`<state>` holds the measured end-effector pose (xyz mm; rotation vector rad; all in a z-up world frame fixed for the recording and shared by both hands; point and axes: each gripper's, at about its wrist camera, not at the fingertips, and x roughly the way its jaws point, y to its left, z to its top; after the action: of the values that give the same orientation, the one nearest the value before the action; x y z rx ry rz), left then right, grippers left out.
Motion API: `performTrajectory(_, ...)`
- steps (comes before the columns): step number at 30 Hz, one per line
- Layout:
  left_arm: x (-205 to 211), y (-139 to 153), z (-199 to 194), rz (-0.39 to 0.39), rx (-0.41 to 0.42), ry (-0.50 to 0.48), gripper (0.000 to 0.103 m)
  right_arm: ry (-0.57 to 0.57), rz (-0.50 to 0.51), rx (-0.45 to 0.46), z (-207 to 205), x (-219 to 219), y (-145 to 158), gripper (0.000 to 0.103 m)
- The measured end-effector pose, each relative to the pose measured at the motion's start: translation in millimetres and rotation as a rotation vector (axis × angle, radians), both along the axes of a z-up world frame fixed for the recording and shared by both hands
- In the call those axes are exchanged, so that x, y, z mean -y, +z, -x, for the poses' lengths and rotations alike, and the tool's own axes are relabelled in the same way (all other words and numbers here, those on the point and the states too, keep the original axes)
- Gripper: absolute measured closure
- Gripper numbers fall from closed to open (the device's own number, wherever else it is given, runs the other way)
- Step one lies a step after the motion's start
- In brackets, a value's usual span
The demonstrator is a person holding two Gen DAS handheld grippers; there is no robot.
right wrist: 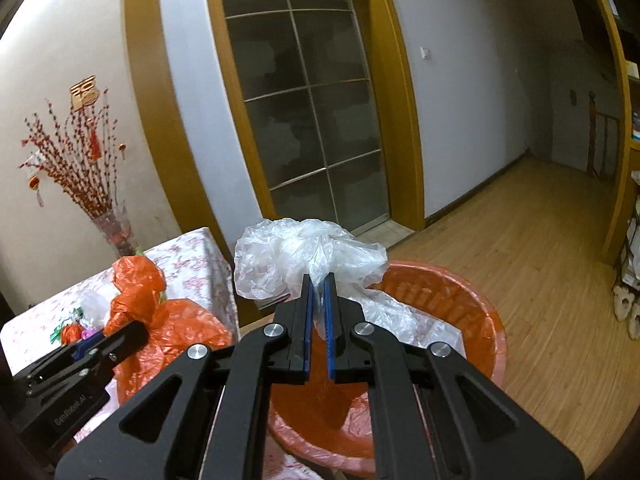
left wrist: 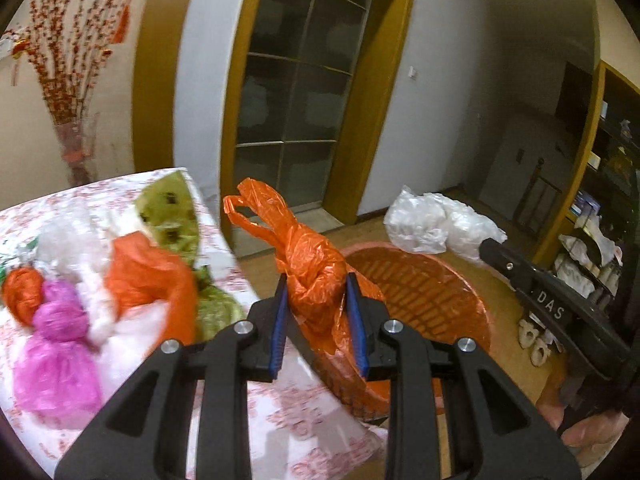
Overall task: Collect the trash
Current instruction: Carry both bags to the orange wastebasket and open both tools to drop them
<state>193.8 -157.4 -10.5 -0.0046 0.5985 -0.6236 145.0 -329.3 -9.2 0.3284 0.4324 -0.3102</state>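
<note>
Orange plastic waste basket with slatted walls [left wrist: 420, 280], lined with an orange bag, on wooden floor just beside a table under pink-flowered white cloth [left wrist: 280, 412]. On that cloth, more rubbish not yet collected — crumpled orange film [left wrist: 148, 276], a knotted pink plastic bag [left wrist: 56, 356], a small orange bundle [left wrist: 22, 294], white wads, green scraps. Above the basket's near rim, a knotted orange plastic bag [left wrist: 312, 268], pinched between the blue pads of the left gripper [left wrist: 316, 316]. Over the basket's mouth, a crumpled clear plastic bag [right wrist: 304, 256], nipped tight in the nearly closed right gripper [right wrist: 319, 320]. Judged early to midway: two pieces held ready for dropping, nothing loose visible inside — several pieces left.
</note>
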Motion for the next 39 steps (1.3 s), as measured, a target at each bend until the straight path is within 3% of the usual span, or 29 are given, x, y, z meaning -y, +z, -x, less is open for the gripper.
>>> performTrajectory(14, 65, -20, -17, -0.018, -0.047, -0.098, 0.072, -0.056, -0.096, -0.001, -5, 45, -15, 0.098)
performTrajectory(17, 69, -28, -20, -0.035, -0.059, -0.092, 0.062, -0.072, -0.122, -0.012, -4, 51, -21, 0.090)
performTrajectory(19, 68, -31, -20, -0.045, -0.068, -0.080, 0.058, -0.081, -0.132, -0.012, -1, 54, -23, 0.073)
performTrajectory(21, 63, -35, -20, -0.056, -0.071, -0.062, 0.053, -0.096, -0.131, -0.008, 3, 55, -24, 0.065)
performTrajectory(25, 47, -35, -17, -0.073, -0.068, -0.018, 0.049, -0.108, -0.116, -0.021, 8, 53, -24, 0.060)
performTrajectory(39, -33, -17, 11, -0.099, -0.005, 0.154, 0.041, -0.006, -0.065, -0.044, 10, 11, -13, 0.059)
